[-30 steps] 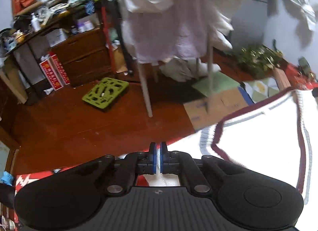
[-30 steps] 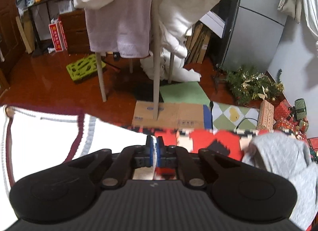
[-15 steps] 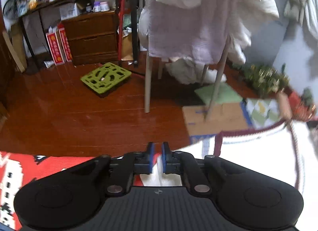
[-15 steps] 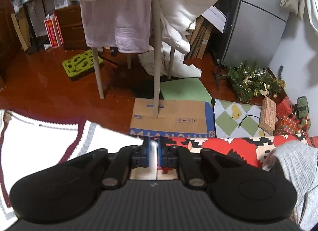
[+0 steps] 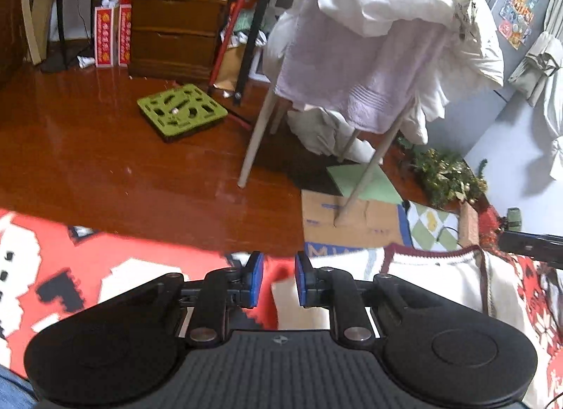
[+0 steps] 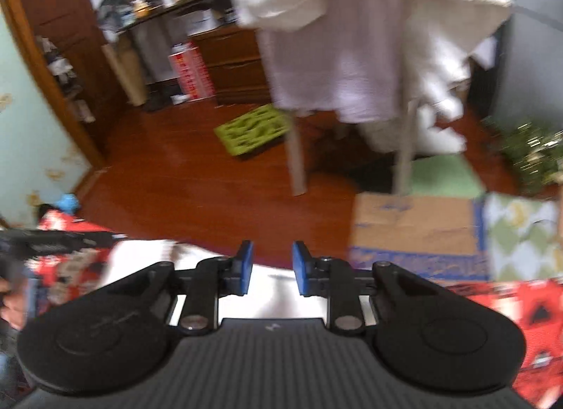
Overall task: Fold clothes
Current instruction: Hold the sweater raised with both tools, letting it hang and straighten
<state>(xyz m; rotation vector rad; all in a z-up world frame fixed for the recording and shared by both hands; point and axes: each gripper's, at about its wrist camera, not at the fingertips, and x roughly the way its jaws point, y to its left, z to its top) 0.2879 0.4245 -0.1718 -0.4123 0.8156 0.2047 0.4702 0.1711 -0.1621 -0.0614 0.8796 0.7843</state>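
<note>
Both grippers, left (image 5: 278, 279) and right (image 6: 269, 267), now parted off the white sweater (image 5: 432, 284).

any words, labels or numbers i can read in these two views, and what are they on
"MI", cut off: blue print on the cardboard sheet on the floor.
Red cartons by the wooden drawers: printed characters, too small to read.
Fridge magnets: too small to read.
Right wrist view: motion blur, nothing legible.
</note>
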